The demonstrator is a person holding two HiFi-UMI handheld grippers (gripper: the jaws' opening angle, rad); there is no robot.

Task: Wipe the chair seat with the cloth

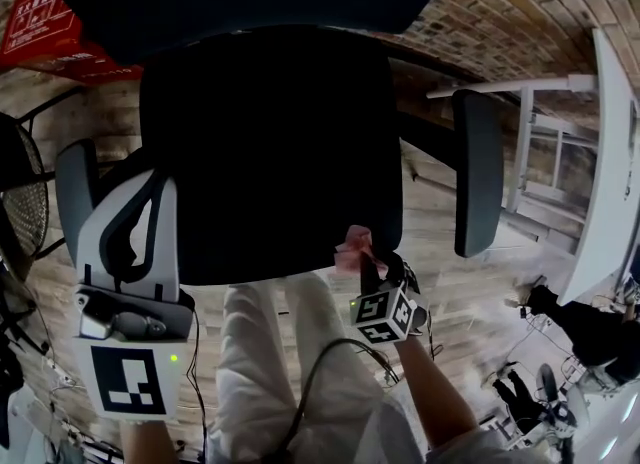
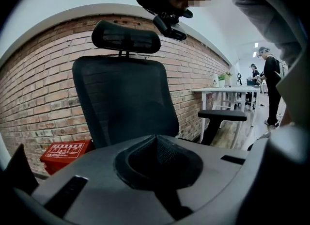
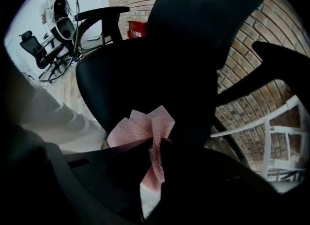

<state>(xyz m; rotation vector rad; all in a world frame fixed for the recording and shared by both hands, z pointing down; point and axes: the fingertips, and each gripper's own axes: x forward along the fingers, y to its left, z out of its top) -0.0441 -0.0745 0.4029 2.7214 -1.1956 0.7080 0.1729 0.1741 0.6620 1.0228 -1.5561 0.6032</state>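
The black chair seat (image 1: 270, 152) fills the middle of the head view, with its backrest (image 2: 126, 98) and headrest (image 2: 126, 37) upright in the left gripper view. A pink cloth (image 1: 353, 248) sits at the seat's near right edge, bunched in my right gripper (image 1: 366, 268), which is shut on it. In the right gripper view the cloth (image 3: 145, 127) sticks up from the jaws (image 3: 155, 144) in front of the seat (image 3: 126, 78). My left gripper (image 1: 115, 187) hovers off the seat's left side, and its jaws (image 2: 157, 144) look shut with nothing in them.
The chair's right armrest (image 1: 478, 172) stands beside the seat. A white table (image 1: 610, 152) is at the right, against the brick wall (image 2: 43, 98). A red box (image 1: 40, 27) lies on the floor behind the chair. My legs in white trousers (image 1: 280, 372) stand just before the seat.
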